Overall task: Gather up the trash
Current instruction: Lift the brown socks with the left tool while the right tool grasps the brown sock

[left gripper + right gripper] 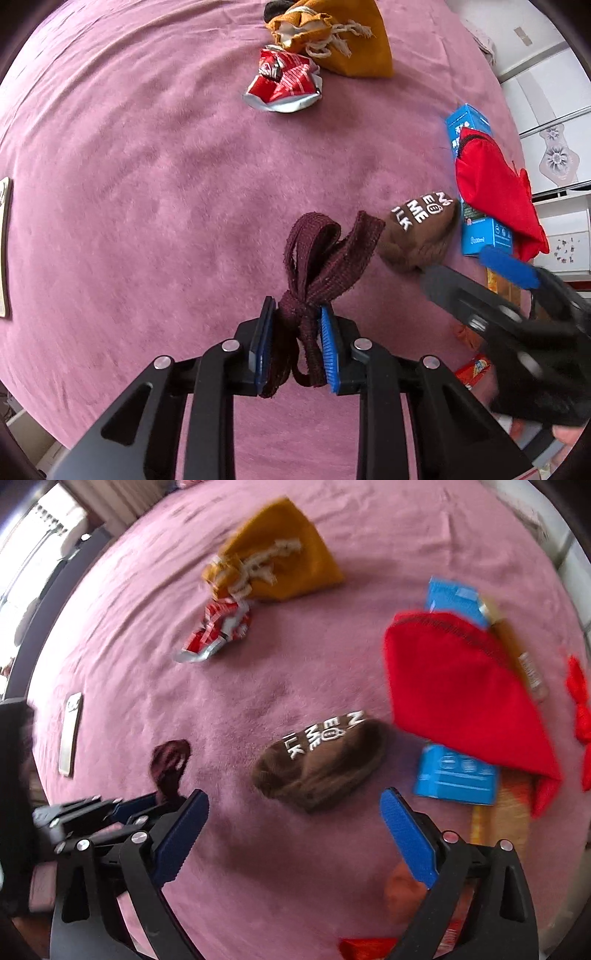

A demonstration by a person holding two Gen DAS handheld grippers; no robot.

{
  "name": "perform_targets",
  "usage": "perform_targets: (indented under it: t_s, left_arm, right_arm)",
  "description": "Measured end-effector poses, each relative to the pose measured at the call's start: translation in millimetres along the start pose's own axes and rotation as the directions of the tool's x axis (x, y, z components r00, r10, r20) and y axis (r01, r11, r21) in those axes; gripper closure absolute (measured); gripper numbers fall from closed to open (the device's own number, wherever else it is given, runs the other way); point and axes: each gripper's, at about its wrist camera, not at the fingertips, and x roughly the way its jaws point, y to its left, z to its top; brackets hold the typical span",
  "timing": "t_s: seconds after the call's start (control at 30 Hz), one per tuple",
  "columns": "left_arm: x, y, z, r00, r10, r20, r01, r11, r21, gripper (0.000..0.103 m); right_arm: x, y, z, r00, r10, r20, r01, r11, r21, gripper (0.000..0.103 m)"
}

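A pink cloth (147, 184) covers the whole surface, with wide bare room on its left half. Both grippers point steeply down at it. The left gripper (297, 343) pinches a knotted maroon strap (321, 254) between its 2 blue pads. The right gripper (291, 834) hangs spread wide, holding nothing, just above a brown pouch (321, 764). A red bag (461, 686) lies over a blue carton (454, 775) near the right edge. A crumpled red wrapper (284, 81) touches a mustard pouch (354, 44) at the far side.
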Motion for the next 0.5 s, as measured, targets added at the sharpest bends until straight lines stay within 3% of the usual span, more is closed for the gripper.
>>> perform_targets:
  t_s: [0.3,0.37,0.5]
  left_arm:
    - [-6,16,9,1.000,-0.029,0.004,0.029,1.000,-0.001,0.079]
    - [-9,23,6,1.000,-0.031,0.002,0.031,1.000,0.001,0.079]
    - [-4,18,11,1.000,-0.026,-0.007,0.026,1.000,0.004,0.079]
  right_arm:
    - [44,-15,23,0.996,-0.026,-0.082,0.040,0.986,0.164,0.021]
    - [43,-17,24,0.995,-0.049,-0.081,0.062,0.984,0.167,0.029]
    - [37,-24,22,0.995,-0.070,-0.073,0.080,0.988,0.132,0.056]
